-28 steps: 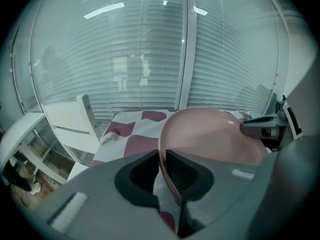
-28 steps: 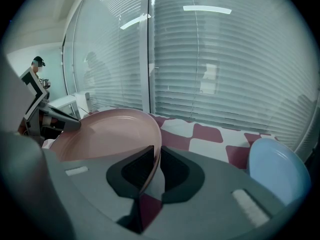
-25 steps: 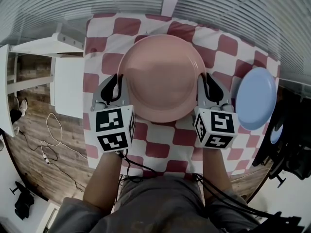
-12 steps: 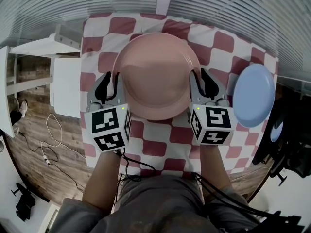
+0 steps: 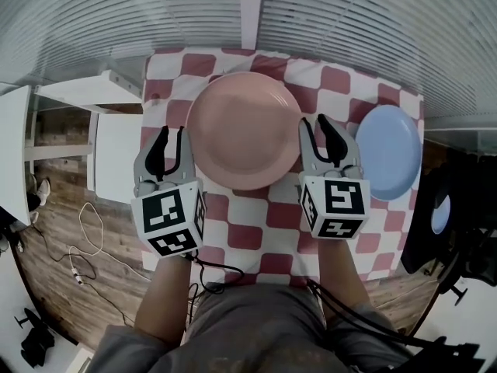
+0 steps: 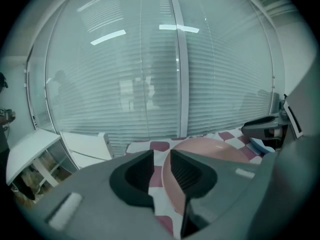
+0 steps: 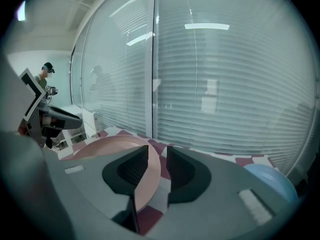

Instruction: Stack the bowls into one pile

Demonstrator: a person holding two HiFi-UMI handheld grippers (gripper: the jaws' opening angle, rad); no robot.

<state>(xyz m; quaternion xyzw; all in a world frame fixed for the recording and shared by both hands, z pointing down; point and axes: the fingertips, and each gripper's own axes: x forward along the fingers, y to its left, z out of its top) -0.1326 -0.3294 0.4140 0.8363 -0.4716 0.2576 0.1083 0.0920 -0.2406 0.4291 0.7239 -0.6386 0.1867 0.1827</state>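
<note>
From the head view, the bench (image 5: 260, 249) wears a red-and-white checked cloth (image 5: 342, 80). The pink bowl (image 5: 245, 127) sits upright at its middle, nearer the far edge. The blue bowl (image 5: 388, 152) lies at the right edge, apart from the pink one. The left tool (image 5: 171, 134) hangs just off the pink bowl's left rim, clear of it, above the bench's left edge. The right tool (image 5: 314, 127) is between the two bowls, at the pink bowl's right rim. Slatted blinds (image 5: 349, 22) behind glass and a white post (image 5: 251, 10) run past the far edge. A white shelf (image 5: 78, 93) stands left of the bench on a wood-plank floor (image 5: 46, 255), where a pale cable (image 5: 85, 224) lies looped.

In the left gripper view, the jaws stand apart with nothing between them; only cloth shows through the gap. The pink bowl lies right of them, the blinds fill the background, and the shelf is low on the left.

In the right gripper view, the jaws have just been opening and stand apart. The pink bowl's rim shows through the gap, close to the left pad. It seems no longer pressed, though the angle is poor. The blue bowl sits low on the right. A person (image 7: 47, 70) stands far off on the left.
</note>
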